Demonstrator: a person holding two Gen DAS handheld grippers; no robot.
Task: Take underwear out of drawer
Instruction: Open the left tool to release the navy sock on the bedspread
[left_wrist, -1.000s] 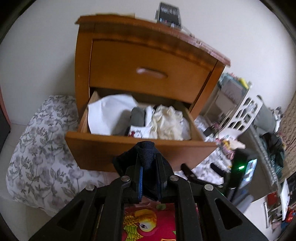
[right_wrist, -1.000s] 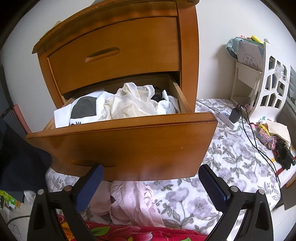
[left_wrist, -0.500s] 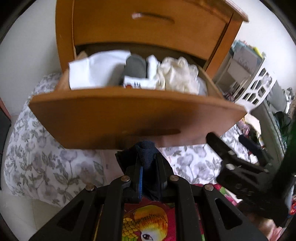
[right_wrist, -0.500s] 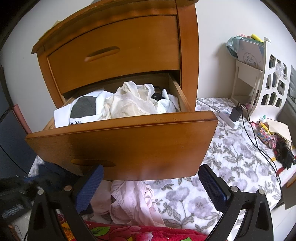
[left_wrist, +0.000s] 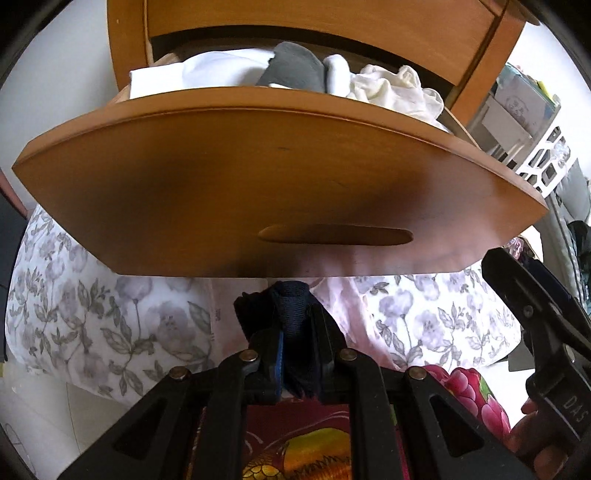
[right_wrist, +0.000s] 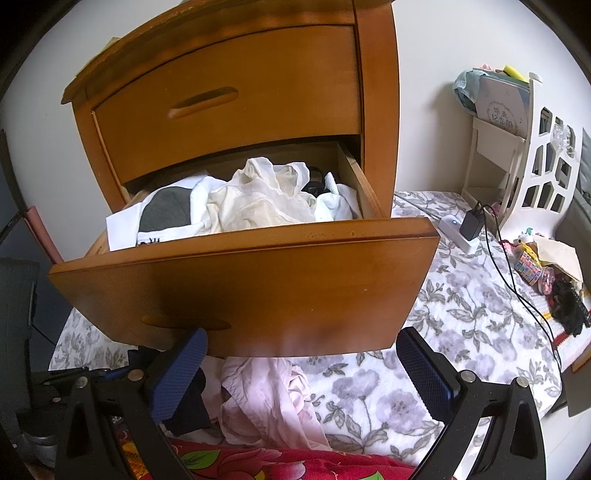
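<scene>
The lower drawer of a wooden nightstand stands pulled out, filled with white, grey and cream clothes. My left gripper is shut on a dark navy piece of underwear, low in front of the drawer front and just under its bottom edge. In the right wrist view that navy cloth shows behind the left finger. My right gripper stands open in front of the drawer, with nothing between its fingers. A pale pink garment lies on the bed below the drawer.
The upper drawer is closed. Floral bedding spreads to the right, with a power strip and charger and a black cable on it. A white shelf rack stands at the far right. A red flowered blanket lies nearest me.
My left gripper has come down with the navy underwear, from level with the drawer's top to below its front panel. The right gripper has not moved.
</scene>
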